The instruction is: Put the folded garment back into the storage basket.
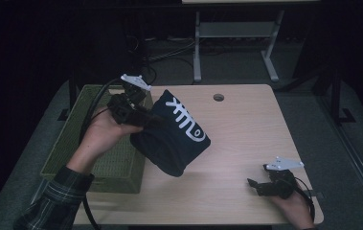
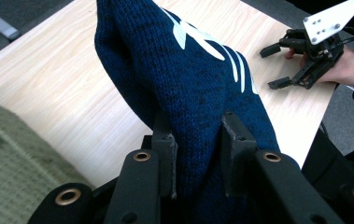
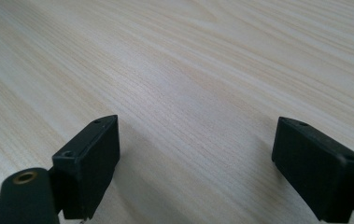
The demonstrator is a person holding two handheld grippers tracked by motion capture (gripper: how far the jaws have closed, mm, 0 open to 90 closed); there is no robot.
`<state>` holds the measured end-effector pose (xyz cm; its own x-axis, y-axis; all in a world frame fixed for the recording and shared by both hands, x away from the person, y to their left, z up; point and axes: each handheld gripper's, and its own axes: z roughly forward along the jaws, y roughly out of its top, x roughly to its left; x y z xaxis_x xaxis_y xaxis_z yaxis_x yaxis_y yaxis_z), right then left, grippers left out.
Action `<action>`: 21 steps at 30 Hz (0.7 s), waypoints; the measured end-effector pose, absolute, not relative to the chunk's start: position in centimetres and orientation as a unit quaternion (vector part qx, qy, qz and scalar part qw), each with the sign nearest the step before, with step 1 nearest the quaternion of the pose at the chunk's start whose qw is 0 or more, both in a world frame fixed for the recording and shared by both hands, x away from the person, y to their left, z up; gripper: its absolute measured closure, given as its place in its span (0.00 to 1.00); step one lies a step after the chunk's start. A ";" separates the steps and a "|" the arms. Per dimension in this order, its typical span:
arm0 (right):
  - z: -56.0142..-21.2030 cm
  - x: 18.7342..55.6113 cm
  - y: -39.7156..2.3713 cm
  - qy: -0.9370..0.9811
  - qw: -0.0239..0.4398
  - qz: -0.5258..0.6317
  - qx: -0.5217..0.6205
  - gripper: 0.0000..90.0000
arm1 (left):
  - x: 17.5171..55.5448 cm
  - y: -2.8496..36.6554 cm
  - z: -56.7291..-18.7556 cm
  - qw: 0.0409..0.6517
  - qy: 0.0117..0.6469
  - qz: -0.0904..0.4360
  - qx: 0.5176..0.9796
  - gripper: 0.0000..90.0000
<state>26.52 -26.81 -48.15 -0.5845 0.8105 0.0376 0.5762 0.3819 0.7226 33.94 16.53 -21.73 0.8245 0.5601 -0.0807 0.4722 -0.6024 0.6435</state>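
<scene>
A dark blue knitted garment [image 1: 172, 134] is held off the wooden table [image 1: 246, 139], hanging over the table's left part, just to the right of the green woven basket [image 1: 117, 167]. In the high view it appears bunched and folded, with its lower end drooping toward the tabletop; whether that end touches the wood cannot be told. White markings are worked into the knit: several crossing strokes and a rounded loop are seen in the high view, and slanted white bars are seen in the left gripper view [image 2: 212, 46]. No word or brand can be read from them.

The garment [image 2: 188, 88] is clamped by the left gripper [image 2: 198, 158], whose two black pads are pressed in against the fabric from both sides, so that a thick fold of knit is squeezed between them. In the high view this gripper [image 1: 143, 120] is carried by the left hand [image 1: 103, 134] at the garment's upper left edge, above the basket's right rim, with a plaid sleeve [image 1: 57, 201] shown below it.

The right gripper [image 1: 255, 184] is rested low at the table's near right corner, well apart from the garment, and is held by the right hand [image 1: 291, 203]. Its jaws are spread wide, and bare wood grain is seen between them in the right gripper view [image 3: 195, 154]. A round hole [image 1: 219, 97] is set in the table's far edge.
</scene>
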 end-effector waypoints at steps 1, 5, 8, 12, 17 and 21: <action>-48.1 26.5 -26.8 0.815 0.164 0.358 0.425 0.17 | 33.9 16.8 -21.6 0.339 0.292 0.066 0.892 0.79; -48.2 26.5 -26.8 0.815 0.164 0.358 0.425 0.17 | 33.8 17.9 -21.0 0.342 0.301 0.072 0.887 0.79; -48.1 26.5 -26.8 0.815 0.164 0.358 0.425 0.17 | 33.7 18.8 -20.6 0.344 0.309 0.078 0.883 0.79; -48.2 26.5 -26.8 0.815 0.164 0.358 0.425 0.17 | 33.5 20.2 -20.0 0.343 0.321 0.088 0.878 0.79; -48.2 26.5 -26.8 0.816 0.165 0.358 0.423 0.17 | 33.2 22.4 -19.2 0.346 0.340 0.101 0.869 0.79; -48.2 26.5 -26.8 0.816 0.165 0.358 0.424 0.17 | 33.0 24.0 -18.9 0.353 0.353 0.103 0.860 0.79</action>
<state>26.54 -26.83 -48.16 -0.5870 0.8089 0.0343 0.5731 0.3852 0.7233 33.04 23.98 -18.92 0.7292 0.6805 -0.0717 0.5349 -0.5015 0.6800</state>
